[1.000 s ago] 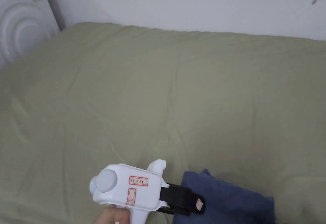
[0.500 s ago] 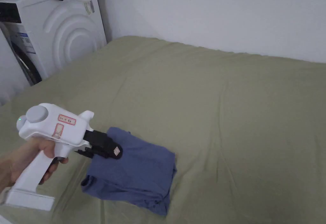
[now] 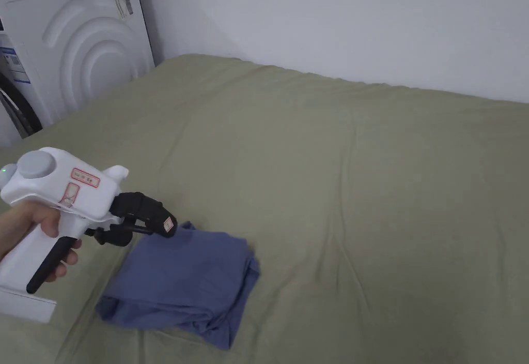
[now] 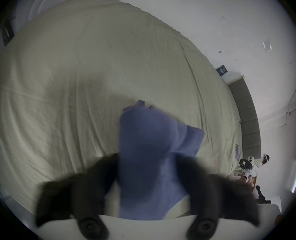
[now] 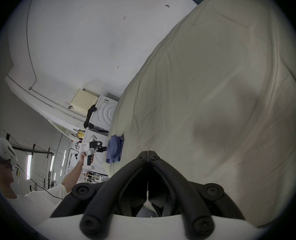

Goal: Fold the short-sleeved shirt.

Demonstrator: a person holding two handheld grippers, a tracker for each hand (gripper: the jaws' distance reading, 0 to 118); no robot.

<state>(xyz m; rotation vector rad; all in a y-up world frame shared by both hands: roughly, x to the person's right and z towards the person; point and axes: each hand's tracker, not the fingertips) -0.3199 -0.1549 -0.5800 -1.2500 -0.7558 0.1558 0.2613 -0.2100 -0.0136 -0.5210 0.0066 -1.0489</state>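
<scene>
Mostly folded already: blue shirt (image 3: 181, 282) lies as a compact bundle on the bed (image 3: 336, 173), just ahead of and below left claw (image 3: 139, 225), spread wide, empty. Right claw (image 5: 148, 154) closed, empty, well apart. Possibly only tidying left.

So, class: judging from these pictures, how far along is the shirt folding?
Nearly finished. The blue shirt already lies folded into a compact, slightly untidy bundle on the green sheet. The left gripper is open at its near corner, gripping nothing; the right gripper is shut and empty. Perhaps only tidying the edges remains.
</scene>
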